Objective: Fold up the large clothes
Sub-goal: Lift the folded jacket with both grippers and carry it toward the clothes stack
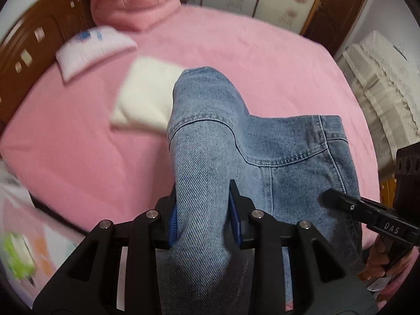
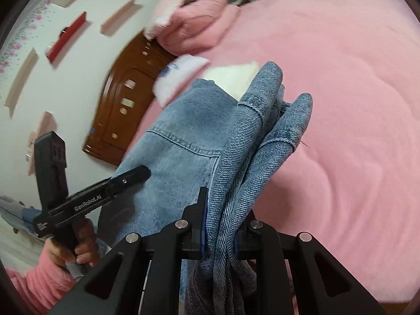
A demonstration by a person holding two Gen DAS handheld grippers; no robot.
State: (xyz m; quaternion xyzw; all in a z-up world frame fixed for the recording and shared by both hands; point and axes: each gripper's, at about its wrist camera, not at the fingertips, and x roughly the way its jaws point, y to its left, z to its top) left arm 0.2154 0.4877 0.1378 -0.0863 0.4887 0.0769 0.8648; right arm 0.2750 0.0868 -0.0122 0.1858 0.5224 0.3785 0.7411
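Observation:
A light blue denim garment (image 1: 275, 152) hangs between both grippers above the pink bed (image 1: 249, 60). My left gripper (image 1: 203, 210) is shut on a bunched fold of the denim, which runs up between its blue pads. My right gripper (image 2: 221, 225) is shut on several bunched denim layers (image 2: 249, 157). In the left wrist view the right gripper (image 1: 341, 199) shows at the garment's right edge. In the right wrist view the left gripper (image 2: 136, 174) shows against the denim panel (image 2: 183, 136) on the left. The garment's lower part is hidden.
A folded white cloth (image 1: 147, 97) lies on the bed behind the denim. A white pillow (image 1: 92, 47) and a pink folded blanket (image 1: 136, 2) sit near the brown headboard (image 1: 31, 47). A cream-covered piece of furniture (image 1: 378, 78) stands at the right.

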